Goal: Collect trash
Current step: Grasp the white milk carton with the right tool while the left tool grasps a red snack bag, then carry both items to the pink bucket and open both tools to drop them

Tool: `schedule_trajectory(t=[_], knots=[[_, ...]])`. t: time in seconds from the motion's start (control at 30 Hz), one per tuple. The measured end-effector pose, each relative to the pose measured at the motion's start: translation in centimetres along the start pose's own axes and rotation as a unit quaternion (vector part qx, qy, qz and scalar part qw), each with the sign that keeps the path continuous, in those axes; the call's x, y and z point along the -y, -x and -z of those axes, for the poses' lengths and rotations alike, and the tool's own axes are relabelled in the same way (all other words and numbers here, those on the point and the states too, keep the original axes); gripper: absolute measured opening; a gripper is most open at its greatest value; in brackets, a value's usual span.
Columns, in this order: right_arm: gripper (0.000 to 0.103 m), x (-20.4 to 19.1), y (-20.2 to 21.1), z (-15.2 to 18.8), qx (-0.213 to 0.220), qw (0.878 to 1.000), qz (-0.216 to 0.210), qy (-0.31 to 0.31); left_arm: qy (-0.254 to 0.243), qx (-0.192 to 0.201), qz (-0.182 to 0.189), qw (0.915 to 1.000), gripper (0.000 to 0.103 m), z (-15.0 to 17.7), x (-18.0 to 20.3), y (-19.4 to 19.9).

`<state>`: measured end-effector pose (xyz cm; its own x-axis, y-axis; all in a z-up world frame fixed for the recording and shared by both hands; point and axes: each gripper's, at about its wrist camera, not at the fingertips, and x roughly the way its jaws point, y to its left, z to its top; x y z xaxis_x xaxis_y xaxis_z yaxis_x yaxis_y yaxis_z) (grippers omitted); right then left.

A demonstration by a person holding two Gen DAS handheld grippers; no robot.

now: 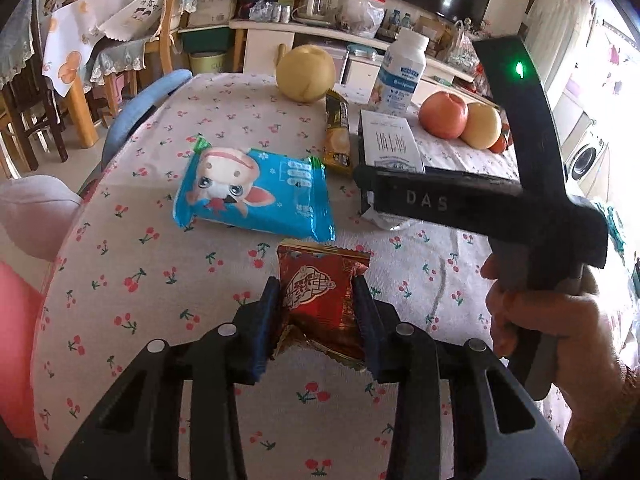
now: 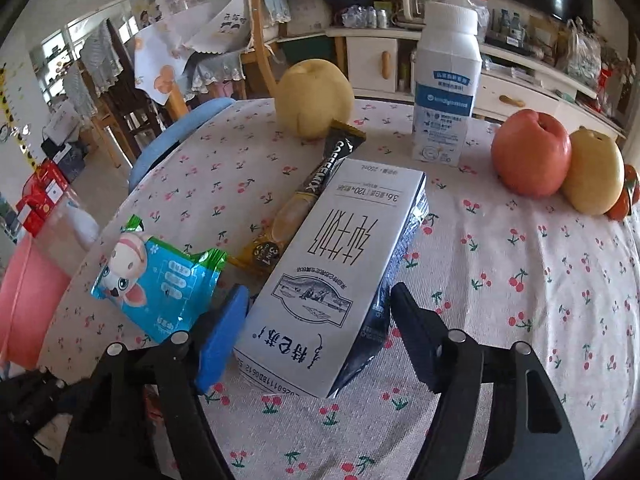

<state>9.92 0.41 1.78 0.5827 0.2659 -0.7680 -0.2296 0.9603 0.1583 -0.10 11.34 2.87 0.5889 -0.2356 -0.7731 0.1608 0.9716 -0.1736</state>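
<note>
My left gripper (image 1: 318, 300) is shut on a red snack wrapper (image 1: 320, 300), held just above the cherry-print tablecloth (image 1: 160, 280). My right gripper (image 2: 320, 320) is open, its fingers on either side of the near end of a flattened white milk carton (image 2: 332, 268) lying on the table; the carton (image 1: 390, 146) also shows in the left wrist view, with the right gripper's body (image 1: 480, 200) above it. A blue wet-wipe packet (image 1: 256, 196) (image 2: 160, 284) and a coffee-mix stick (image 1: 338, 136) (image 2: 308, 196) lie nearby.
At the table's far side stand a yellow pear (image 2: 314, 98), a white milk bottle (image 2: 446, 88), a red apple (image 2: 530, 152) and a second pear (image 2: 594, 174). A pink bin (image 2: 24, 296) sits at the left edge. A blue chair back (image 1: 148, 104) borders the table.
</note>
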Motion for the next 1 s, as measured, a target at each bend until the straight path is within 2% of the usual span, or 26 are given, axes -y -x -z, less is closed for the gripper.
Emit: schedule_trajectory(t=[0.1, 0.4, 0.6, 0.83, 1.0], knots=[[0.066, 0.6, 0.4, 0.0, -0.002, 1.0, -0.017, -0.017, 0.008, 0.009, 0.001, 0.9999, 0.039, -0.1, -0.5, 0.6], [0.065, 0.2, 1.9, 1.1, 0.004, 0.999, -0.029, -0.014, 0.023, 0.032, 0.01, 0.9992, 0.039, -0.4, -1.9, 2.1], [0.065, 0.6, 3.3, 1.6, 0.02, 0.997, -0.053, -0.047, 0.034, 0.05, 0.013, 0.9981, 0.039, -0.5, -3.2, 3.5], [0.065, 0.3, 6.0, 2.3, 0.044, 0.988, -0.11, -0.098, 0.05, 0.08, 0.012, 0.9955, 0.039, -0.3, -4.7, 5.6], [0.065, -2.7, 8.3, 1.8, 0.063, 0.982, -0.155, -0.082, 0.066, 0.113, -0.002, 0.9914, 0.039, -0.2, -6.6, 7.9]])
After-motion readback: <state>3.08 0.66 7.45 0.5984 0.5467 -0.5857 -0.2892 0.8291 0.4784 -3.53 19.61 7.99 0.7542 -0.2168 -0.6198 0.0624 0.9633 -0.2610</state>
